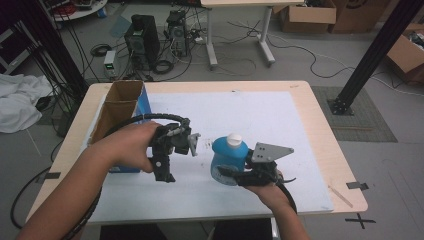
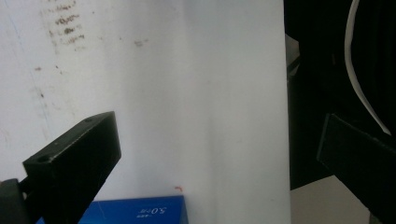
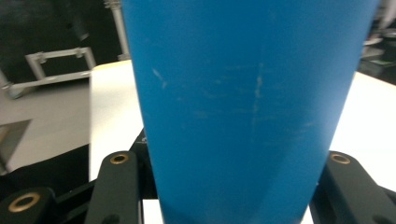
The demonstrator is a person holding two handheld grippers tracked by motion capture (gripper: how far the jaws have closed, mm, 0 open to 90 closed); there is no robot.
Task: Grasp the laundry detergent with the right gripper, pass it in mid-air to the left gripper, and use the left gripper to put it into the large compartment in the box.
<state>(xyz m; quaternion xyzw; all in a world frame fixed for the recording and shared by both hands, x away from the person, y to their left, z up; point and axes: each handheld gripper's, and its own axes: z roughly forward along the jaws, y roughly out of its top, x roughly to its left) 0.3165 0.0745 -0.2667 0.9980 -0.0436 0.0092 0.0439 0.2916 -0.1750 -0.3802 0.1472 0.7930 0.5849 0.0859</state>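
A blue bottle (image 1: 229,159) with a white cap stands upright just above the white mat (image 1: 260,115), right of the middle. My right gripper (image 1: 239,176) is shut on its lower body from the near side. In the right gripper view the blue bottle (image 3: 243,107) sits between both jaws of that gripper (image 3: 229,161). My left gripper (image 1: 164,172) hangs to the left of the bottle, apart from it, tilted down toward the mat. Seen in the left gripper view, the left gripper (image 2: 215,158) is open with nothing between its jaws.
An open cardboard box (image 1: 122,105) with blue outer sides stands at the mat's left; its blue edge (image 2: 140,212) lies just below the left jaws. The table's wooden rim (image 1: 325,150) runs along the right. Computers, cables and boxes sit on the floor beyond the table.
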